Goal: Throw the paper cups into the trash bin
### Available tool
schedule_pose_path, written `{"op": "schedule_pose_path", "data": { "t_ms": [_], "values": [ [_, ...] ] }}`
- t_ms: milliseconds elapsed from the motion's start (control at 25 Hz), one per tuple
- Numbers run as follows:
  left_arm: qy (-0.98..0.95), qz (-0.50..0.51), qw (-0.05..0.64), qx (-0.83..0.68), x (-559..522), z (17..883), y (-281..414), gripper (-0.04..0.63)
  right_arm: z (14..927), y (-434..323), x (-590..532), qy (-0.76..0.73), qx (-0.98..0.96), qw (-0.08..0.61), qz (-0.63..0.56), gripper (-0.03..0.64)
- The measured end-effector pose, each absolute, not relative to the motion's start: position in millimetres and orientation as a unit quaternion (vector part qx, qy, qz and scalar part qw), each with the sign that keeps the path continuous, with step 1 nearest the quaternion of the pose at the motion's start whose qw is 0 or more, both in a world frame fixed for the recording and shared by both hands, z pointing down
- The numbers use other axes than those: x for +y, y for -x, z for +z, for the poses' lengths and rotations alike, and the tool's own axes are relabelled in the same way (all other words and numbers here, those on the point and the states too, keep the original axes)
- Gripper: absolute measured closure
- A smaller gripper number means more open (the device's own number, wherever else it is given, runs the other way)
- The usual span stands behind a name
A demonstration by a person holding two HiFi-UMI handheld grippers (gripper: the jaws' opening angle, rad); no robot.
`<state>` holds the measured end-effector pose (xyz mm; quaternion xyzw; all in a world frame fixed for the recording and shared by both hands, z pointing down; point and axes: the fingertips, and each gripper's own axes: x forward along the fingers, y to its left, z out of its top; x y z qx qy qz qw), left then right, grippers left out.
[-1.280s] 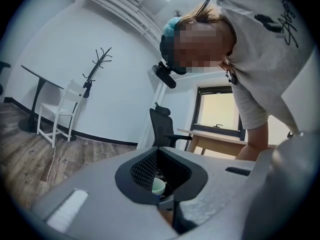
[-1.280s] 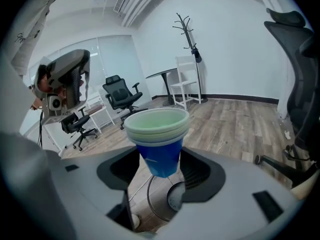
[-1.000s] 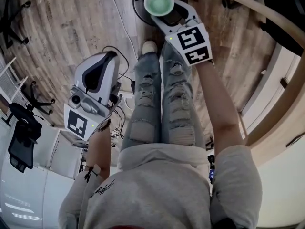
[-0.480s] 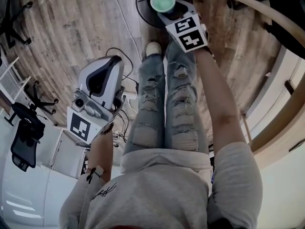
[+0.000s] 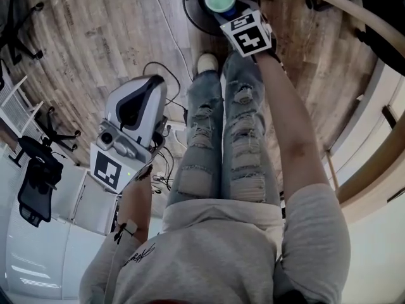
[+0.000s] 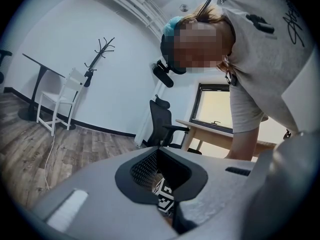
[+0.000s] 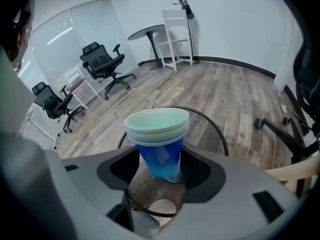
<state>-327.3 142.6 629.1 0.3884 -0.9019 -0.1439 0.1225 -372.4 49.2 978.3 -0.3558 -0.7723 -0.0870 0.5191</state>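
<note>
While I stand on the wooden floor [image 5: 95, 37] and look down past my jeans [image 5: 221, 138], my right arm reaches out ahead of me. My right hand-held gripper [image 7: 162, 168] is closed on a stack of paper cups [image 7: 159, 134]: the jaws press the blue lower part from either side. The cups are nested and upright, mouths up. The outer one is blue, and pale green rims are layered at the top. They hang over the open mouth of the trash bin [image 7: 212, 131], a round black wire-mesh basket on the floor just beyond my shoe [image 5: 205, 62]. In the right gripper view the mesh wall and the bin's bottom show below and behind the cups. In the head view the green mouth of the stack lies inside the bin's dark rim.

My left hand-held gripper [image 5: 145, 86] is held low at my left side, well apart from the bin. Its jaws meet at the tips, with only the hollow between the dark pads left, and nothing is in them. A cable [image 5: 158, 24] trails across the floor to the left of the bin. Two black office chairs [image 7: 102, 64] and a round surface [image 7: 150, 34] stand at the far left of the room.
</note>
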Motion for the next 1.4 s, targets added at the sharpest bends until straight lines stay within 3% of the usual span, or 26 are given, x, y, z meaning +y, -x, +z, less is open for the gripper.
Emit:
{"op": "schedule_pose_path", "data": {
  "t_ms": [1000,1400],
  "values": [
    [-0.388,-0.155,0.138,-0.898,143.5,645.5,325.3,0.592,1014.5,349.7,30.9,0.314,-0.752,0.577,-0.056,0.359],
    [-0.393,-0.157,0.134,-0.896,138.1,641.5,328.3,0.592,994.8,353.3,34.0,0.306,-0.770,0.560,-0.029,0.359]
  ]
}}
